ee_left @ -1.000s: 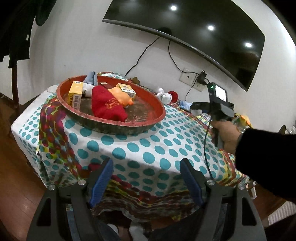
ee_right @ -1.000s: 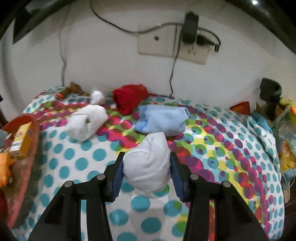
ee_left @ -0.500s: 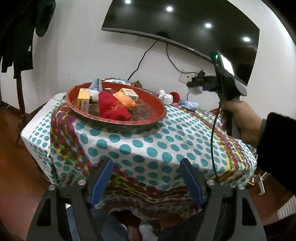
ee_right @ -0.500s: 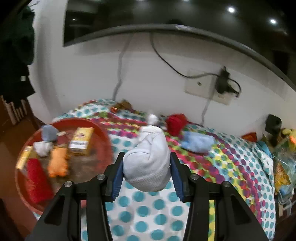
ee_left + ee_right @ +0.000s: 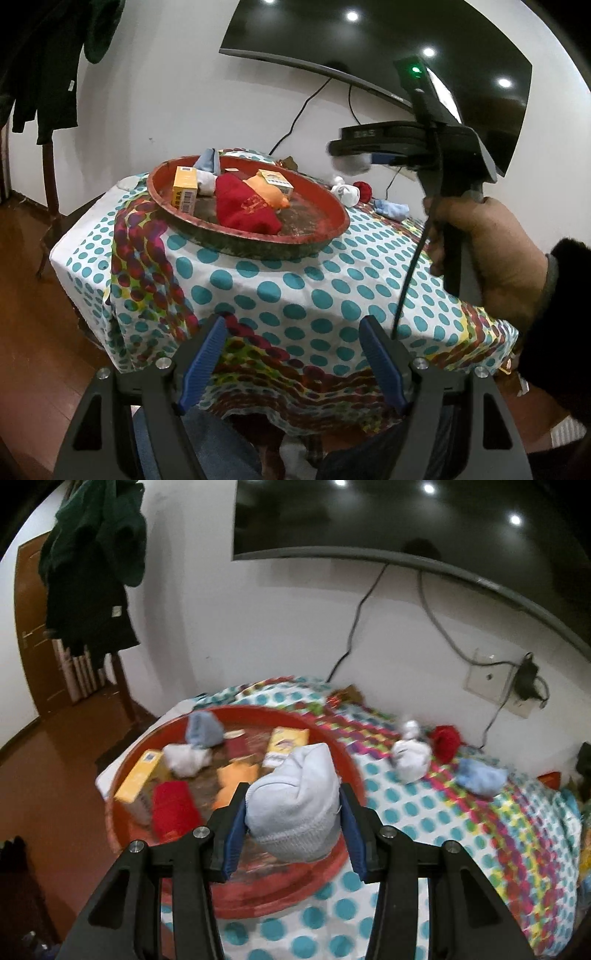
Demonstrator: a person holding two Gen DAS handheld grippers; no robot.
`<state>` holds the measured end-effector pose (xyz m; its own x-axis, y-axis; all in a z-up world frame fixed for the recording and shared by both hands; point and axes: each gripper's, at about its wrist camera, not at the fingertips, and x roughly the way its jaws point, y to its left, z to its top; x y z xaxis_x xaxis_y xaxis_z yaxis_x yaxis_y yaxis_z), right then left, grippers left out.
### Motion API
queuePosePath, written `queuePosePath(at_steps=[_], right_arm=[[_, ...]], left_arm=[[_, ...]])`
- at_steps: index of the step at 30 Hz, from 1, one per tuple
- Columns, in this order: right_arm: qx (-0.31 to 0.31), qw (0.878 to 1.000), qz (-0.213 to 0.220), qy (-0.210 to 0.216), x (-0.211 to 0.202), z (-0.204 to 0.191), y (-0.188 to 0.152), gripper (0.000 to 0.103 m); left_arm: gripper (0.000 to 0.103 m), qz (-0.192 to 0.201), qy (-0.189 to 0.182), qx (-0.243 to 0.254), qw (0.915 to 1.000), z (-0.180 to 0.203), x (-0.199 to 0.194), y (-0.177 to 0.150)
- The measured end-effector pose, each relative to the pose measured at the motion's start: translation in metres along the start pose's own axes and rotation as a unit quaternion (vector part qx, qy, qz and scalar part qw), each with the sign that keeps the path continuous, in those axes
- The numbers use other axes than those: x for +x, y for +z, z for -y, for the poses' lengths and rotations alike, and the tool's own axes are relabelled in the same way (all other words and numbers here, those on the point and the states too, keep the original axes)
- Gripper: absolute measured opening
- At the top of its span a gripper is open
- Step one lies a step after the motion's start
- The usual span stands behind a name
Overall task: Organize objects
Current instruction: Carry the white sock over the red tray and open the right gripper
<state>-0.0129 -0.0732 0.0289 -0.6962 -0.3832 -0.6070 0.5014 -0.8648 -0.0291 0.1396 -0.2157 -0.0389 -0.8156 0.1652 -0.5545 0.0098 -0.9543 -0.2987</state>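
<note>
Your right gripper [image 5: 293,825] holds the pale blue rolled knit sock [image 5: 295,808]; its blue fingers [image 5: 232,834] press on both sides of the bundle. The sock hangs in the air above the near part of the round red tray [image 5: 325,882].

In this tray lie a yellow carton box [image 5: 138,781], a red folded cloth [image 5: 173,808], an orange soft toy [image 5: 234,781], a white sock bundle [image 5: 184,758], a grey-blue sock bundle [image 5: 203,729] and a second yellow and white box [image 5: 286,744]. These things fill the far and left part of the tray; the part under the held sock is bare.

To the right of the tray, on the bench, you see another white sock roll [image 5: 410,757], a red sock ball [image 5: 447,742] and a light blue sock bundle [image 5: 480,775], near one another and close to the wall.

Your left gripper [image 5: 291,358] holds nothing, its fingers [image 5: 201,360] stand wide apart before the front edge of the bench. Your right hand [image 5: 491,251] is at the right in the left wrist view.

The bench carries a white cloth with teal dots and coloured bands [image 5: 258,291]. Behind it are a white wall, a dark screen [image 5: 406,524] with cables below, and a wall socket [image 5: 495,686]. Dark clothes [image 5: 92,565] hang at the left, beside a brown door [image 5: 35,635]. The floor [image 5: 44,354] is brown wood.
</note>
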Motion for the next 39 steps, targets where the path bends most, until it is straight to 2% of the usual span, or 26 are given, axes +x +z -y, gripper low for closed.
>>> queuePosePath(at_steps=[6,18,21,23,25,27,28,30,32,35,39], right_arm=[[-0.008,1.000,-0.014,0.016,0.010,-0.018,-0.017,0.044],[-0.005,0.999,-0.051,0.018,0.046,-0.024,-0.044,0.045],[0.005,0.997,-0.072,0.039,0.061,-0.024,-0.052,0.049],[0.004,0.998,-0.046,0.036,0.053,-0.023,-0.052,0.056],[-0.003,1.000,0.018,0.011,0.025,-0.016,-0.042,0.058],[0.014,0.997,0.075,0.003,-0.005,0.003,-0.025,0.080],[0.027,0.995,0.100,0.000,-0.020,0.021,-0.016,0.101],[0.042,0.991,0.127,-0.028,-0.039,0.060,-0.004,0.103],[0.050,0.989,0.118,-0.073,-0.040,0.105,-0.005,0.103],[0.082,0.980,0.076,-0.162,-0.025,0.185,-0.037,0.103],[0.142,0.957,0.033,-0.250,-0.013,0.277,-0.094,0.103]], left_arm=[[0.076,-0.003,0.002,0.002,1.0000,0.001,0.003,-0.002],[0.076,-0.018,0.008,0.002,0.9998,-0.002,0.010,-0.006],[0.076,-0.019,0.007,0.003,0.9998,-0.003,0.012,-0.006],[0.076,-0.017,0.004,0.000,0.9998,-0.003,0.012,-0.007],[0.076,-0.011,-0.002,-0.003,0.9999,-0.002,0.012,-0.007],[0.076,0.004,-0.013,-0.002,0.9999,0.000,0.007,-0.007],[0.076,0.011,-0.018,0.000,0.9998,0.002,0.005,-0.007],[0.076,0.029,-0.029,0.012,0.9991,0.007,-0.001,-0.006],[0.076,0.047,-0.036,0.027,0.9979,0.013,-0.005,-0.004],[0.077,0.058,-0.040,0.048,0.9964,0.020,-0.004,-0.001],[0.077,0.043,-0.034,0.053,0.9971,0.028,0.014,0.006]])
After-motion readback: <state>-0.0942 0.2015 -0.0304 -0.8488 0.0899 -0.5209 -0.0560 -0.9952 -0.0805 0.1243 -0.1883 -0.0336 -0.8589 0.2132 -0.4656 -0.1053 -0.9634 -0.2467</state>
